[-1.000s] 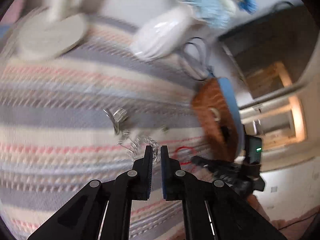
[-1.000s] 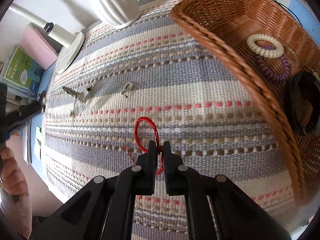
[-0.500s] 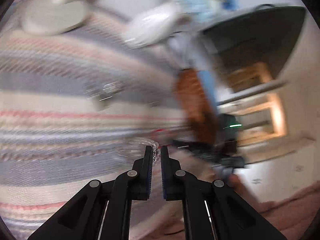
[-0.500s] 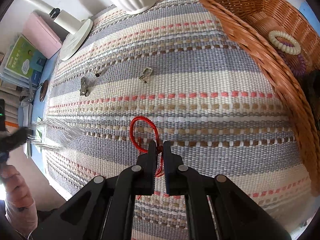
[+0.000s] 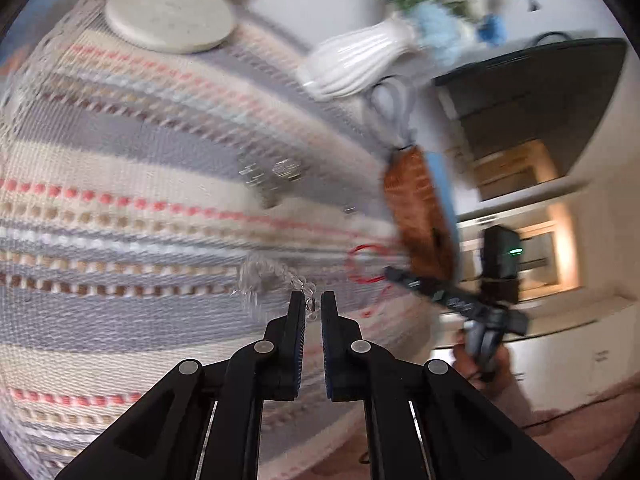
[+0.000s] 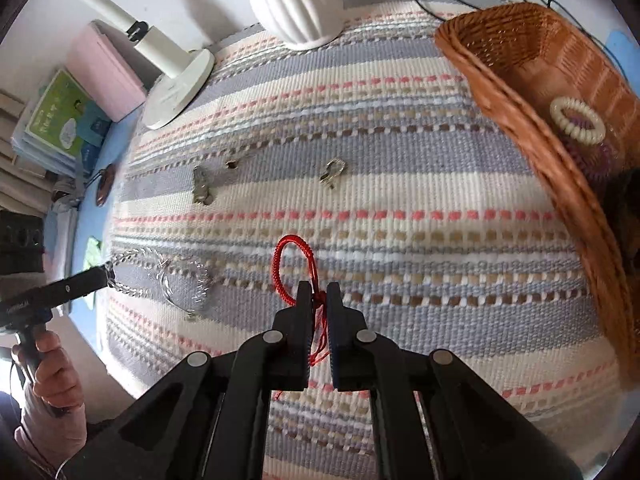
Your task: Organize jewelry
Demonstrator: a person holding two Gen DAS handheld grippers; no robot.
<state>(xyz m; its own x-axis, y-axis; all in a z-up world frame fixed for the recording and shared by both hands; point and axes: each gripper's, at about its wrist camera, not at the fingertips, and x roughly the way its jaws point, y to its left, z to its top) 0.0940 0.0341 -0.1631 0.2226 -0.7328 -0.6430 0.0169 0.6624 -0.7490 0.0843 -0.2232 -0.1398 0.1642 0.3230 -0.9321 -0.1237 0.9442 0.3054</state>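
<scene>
Both grippers are mid-carry, the right gripper (image 6: 319,294) pinched nearly shut on the red cord (image 6: 294,270) and the left gripper (image 5: 313,306) on the bead chain (image 5: 276,272) above the mat (image 6: 400,184); next, probably, each must reach the basket (image 6: 516,92) and let go.

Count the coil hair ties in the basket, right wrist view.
2. A cream coil tie lies on the floor of the wicker basket; a purple coil tie sits partly under it. A dark item past them may hide more.
</scene>
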